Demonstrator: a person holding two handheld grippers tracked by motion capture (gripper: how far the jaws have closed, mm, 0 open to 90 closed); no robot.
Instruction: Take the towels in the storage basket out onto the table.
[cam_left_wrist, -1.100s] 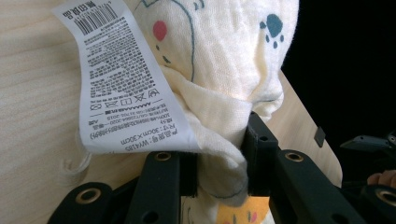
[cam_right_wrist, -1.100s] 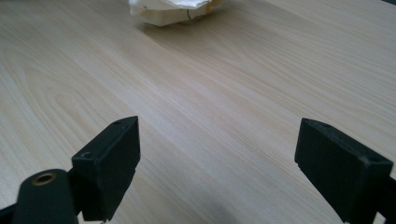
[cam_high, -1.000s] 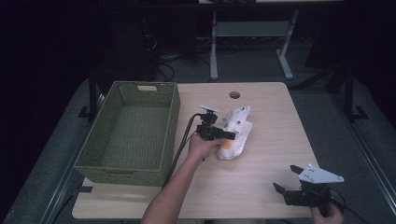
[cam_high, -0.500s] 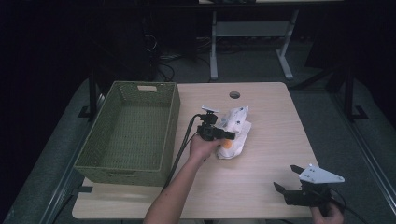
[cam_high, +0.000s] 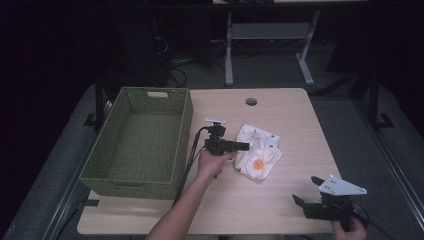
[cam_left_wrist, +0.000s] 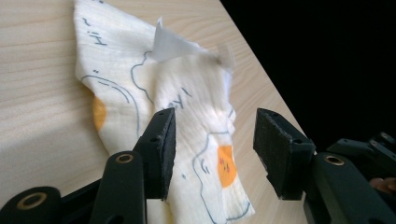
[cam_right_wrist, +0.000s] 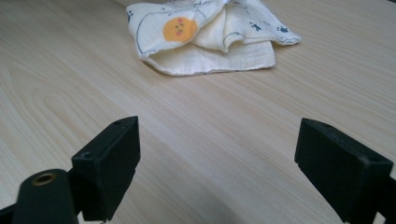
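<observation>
While its jaws gape, the left gripper (cam_left_wrist: 212, 149) straddles the crumpled cloth (cam_left_wrist: 187, 112).

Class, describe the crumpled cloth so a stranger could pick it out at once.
On the wooden table, right of the green woven basket, lies a crumpled cloth. It is cream-white with blue line drawings and orange circles, the only soft thing there.

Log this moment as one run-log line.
left gripper: open, astride printed cloth | right gripper: open, above bare table | green basket: empty
</observation>
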